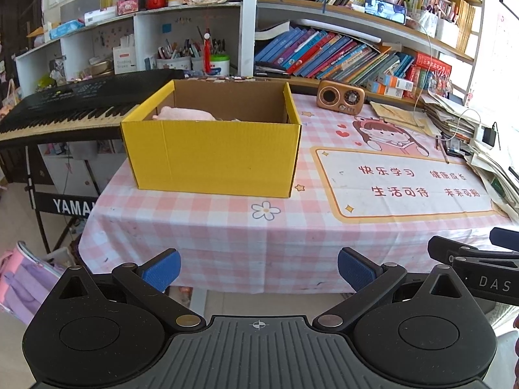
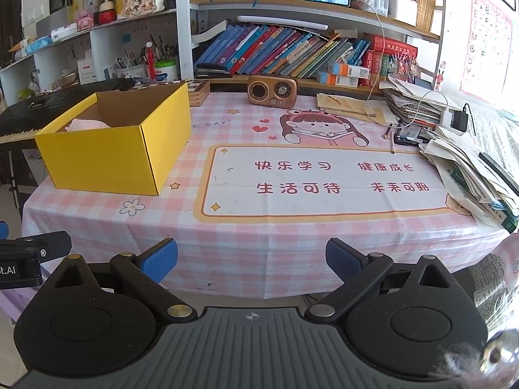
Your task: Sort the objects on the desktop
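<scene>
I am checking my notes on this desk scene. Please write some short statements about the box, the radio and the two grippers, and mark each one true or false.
1. The yellow box holds something pink. True.
2. The radio lies inside the box. False: it stands on the table, by the books.
3. The left gripper is open. True.
4. The right gripper grips a pencil. False: it is open and holds nothing.
5. The box is closed. False: its top is open.

Matt corrugated cardboard box [image 1: 214,159] on a smooth checked cloth [image 1: 227,233].
</scene>
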Available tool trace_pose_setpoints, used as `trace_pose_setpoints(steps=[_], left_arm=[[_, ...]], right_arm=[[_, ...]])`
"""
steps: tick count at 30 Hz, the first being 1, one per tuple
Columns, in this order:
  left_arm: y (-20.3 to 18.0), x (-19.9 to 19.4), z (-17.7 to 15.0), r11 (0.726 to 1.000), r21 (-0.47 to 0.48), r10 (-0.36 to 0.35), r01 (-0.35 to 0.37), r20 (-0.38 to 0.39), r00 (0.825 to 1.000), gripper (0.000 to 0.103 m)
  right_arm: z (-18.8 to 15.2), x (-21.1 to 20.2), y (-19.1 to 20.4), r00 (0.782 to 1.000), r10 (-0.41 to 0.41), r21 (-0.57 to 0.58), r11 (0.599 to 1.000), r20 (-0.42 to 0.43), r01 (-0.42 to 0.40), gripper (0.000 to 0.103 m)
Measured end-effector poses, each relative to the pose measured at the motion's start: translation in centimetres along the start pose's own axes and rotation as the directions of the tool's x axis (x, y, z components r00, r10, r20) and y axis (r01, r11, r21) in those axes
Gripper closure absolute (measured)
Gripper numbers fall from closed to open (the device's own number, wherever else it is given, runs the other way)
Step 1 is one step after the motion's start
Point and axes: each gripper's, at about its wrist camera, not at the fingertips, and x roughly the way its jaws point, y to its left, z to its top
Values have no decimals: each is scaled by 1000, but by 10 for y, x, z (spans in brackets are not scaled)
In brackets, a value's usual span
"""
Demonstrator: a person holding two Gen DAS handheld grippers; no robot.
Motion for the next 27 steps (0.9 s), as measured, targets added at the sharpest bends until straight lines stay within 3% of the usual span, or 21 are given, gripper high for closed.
trace_pose_setpoints(steps=[27], left_arm=[[0,7,3,1000,10,-1,1,-11,1000,0]], right_arm=[[1,8,1,1000,2,2,1000,-18,-2,4]])
